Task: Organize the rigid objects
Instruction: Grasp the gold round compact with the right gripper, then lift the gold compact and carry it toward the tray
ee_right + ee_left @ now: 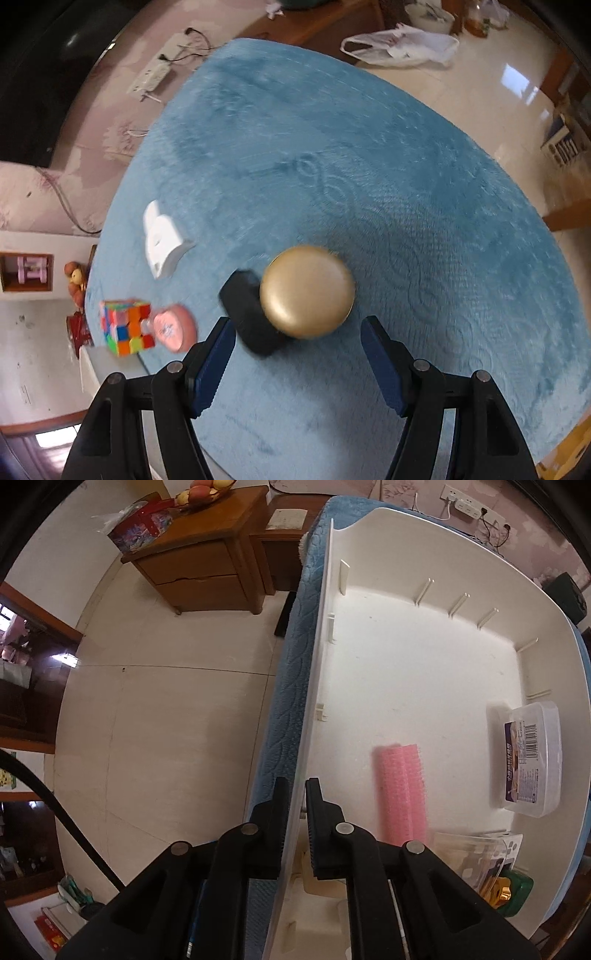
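My left gripper (297, 786) points down and is shut on the side wall of a white bin (325, 627), one finger outside and one inside. In the bin lie a pink hair roller (400, 794), a clear lidded box (532, 757) with a label, a clear packet (472, 856) and a green and gold item (513, 890). My right gripper (299, 325) stands open just above a round gold object (308, 291) that lies against a black block (247, 314) on the blue cloth (369, 166). Nothing is between its blue pads (216, 369).
Left of the gold object lie a white plastic piece (162, 240), a colour cube (125, 325) and a pink round case (173, 326). A wooden nightstand (199, 565) stands on the floor beyond the bin. A white plastic bag (402, 46) lies on the floor past the table.
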`<state>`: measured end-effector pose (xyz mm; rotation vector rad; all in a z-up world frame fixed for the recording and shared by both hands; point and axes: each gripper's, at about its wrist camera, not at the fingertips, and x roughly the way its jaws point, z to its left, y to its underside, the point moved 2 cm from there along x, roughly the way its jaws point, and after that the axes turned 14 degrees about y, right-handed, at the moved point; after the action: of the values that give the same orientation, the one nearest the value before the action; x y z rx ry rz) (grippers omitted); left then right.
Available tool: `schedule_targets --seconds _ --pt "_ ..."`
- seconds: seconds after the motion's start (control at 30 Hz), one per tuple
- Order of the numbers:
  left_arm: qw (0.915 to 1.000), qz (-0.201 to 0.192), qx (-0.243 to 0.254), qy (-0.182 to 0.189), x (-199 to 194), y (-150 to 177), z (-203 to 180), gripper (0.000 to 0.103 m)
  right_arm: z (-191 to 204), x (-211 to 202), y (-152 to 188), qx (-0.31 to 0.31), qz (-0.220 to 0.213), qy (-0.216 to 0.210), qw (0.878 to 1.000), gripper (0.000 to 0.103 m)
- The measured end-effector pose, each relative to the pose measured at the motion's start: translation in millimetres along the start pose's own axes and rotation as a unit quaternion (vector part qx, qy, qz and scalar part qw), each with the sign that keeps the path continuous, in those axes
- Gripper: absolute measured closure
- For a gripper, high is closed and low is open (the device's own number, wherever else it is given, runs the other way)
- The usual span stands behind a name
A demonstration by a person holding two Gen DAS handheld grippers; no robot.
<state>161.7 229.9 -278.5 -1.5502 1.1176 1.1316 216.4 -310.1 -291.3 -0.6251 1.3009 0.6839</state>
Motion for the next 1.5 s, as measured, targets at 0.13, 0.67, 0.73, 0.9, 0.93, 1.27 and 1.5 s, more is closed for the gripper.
schedule_targets --seconds 0.13,0.67,0.73,0.9,0.93,1.27,1.5 --pt "0.9999 -0.002 -0.001 -0.015 1.8 -1.3 -2.3 0.091 -3.9 11.7 -11.1 0.013 0.017 0.004 1.000 0.032" --pt "0.9998 -0.006 -0.009 -0.019 1.3 -0.4 -1.7 0.089 6.0 9.5 -19.0 -0.025 -0.019 0.044 0.999 0.047" --pt "0.9998 -0.006 -0.008 -0.019 1.0 -1.1 -1.3 0.089 6.7 7.6 -16.0 -0.029 -0.021 0.046 0.998 0.047" --pt "0.9999 -0.001 -0.002 -0.015 2.3 -0.4 -0.9 0.089 4.5 3.5 -6.8 -0.024 -0.012 0.037 0.999 0.048" --pt "0.9999 0.001 -0.001 -0.012 3.3 0.1 -0.4 0.090 3.9 2.2 -4.4 -0.025 -0.012 0.036 0.999 0.048" --pt "0.9992 0.017 0.024 0.026 1.9 14.0 7.0 0.093 10.5 -28.0 38.4 -0.039 -0.030 0.035 0.998 0.047" --pt "0.9962 0.021 0.065 0.053 -1.0 20.9 9.5 0.099 49.3 -55.0 82.7 -0.076 -0.050 0.017 0.996 0.048"
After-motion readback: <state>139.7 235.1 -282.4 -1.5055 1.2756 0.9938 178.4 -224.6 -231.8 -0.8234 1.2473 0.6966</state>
